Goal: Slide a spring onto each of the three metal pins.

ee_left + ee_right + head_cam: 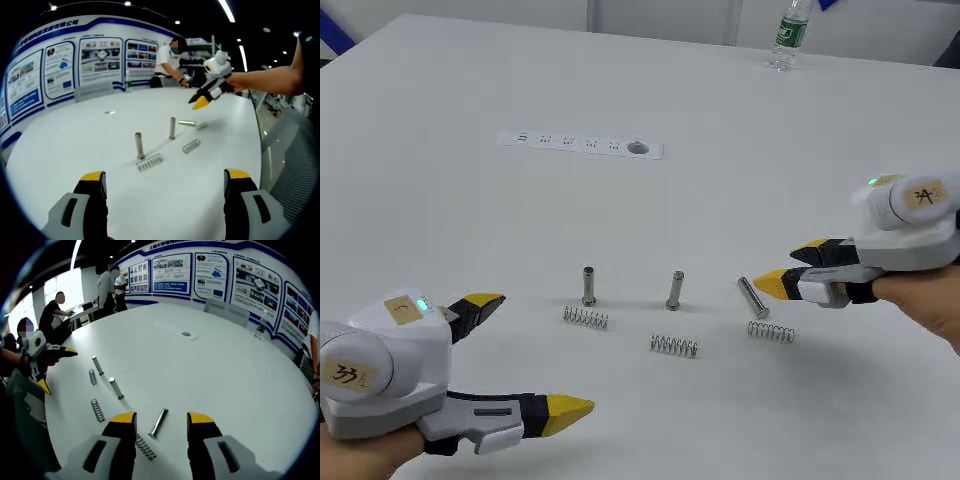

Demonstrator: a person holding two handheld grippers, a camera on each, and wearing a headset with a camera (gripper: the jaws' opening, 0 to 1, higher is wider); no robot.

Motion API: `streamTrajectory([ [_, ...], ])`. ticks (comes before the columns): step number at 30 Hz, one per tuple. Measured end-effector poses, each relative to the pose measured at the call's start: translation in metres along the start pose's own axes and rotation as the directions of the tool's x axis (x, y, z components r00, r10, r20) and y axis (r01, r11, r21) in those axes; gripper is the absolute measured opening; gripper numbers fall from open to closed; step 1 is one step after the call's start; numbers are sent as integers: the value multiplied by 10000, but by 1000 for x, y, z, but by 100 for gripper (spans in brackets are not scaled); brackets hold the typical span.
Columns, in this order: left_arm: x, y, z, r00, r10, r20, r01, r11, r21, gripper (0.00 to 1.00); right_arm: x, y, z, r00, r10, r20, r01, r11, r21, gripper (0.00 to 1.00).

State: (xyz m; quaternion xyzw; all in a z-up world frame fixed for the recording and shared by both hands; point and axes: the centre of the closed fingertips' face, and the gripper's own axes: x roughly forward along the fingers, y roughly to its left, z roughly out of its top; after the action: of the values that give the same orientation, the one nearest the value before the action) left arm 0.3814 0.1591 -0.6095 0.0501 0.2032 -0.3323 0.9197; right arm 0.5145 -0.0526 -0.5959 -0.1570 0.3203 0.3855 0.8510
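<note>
Head view: sticker on left hand-held gripper reads "33".

3 pins in row on table, spring before each.

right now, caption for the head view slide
Left tongs and right tongs flank three pins, a spring by each.

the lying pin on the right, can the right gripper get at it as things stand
Probably yes: the right gripper is open and hovers right beside the lying pin, with nothing between them. Its spring lies apart, on the near side.
</note>
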Motion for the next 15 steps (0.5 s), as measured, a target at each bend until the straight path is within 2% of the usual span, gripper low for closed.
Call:
streamTrajectory([
  [10, 2, -2, 1, 10000, -72, 63, 73, 10000, -37, 99, 22, -4, -4, 9933, -192, -1136, 215, 9996, 185, 31],
  [15, 3, -2, 1, 9999, -100, 83, 100, 9999, -27, 99, 31, -5, -12, 9842, -244, -1752, 302, 9991, 304, 28],
])
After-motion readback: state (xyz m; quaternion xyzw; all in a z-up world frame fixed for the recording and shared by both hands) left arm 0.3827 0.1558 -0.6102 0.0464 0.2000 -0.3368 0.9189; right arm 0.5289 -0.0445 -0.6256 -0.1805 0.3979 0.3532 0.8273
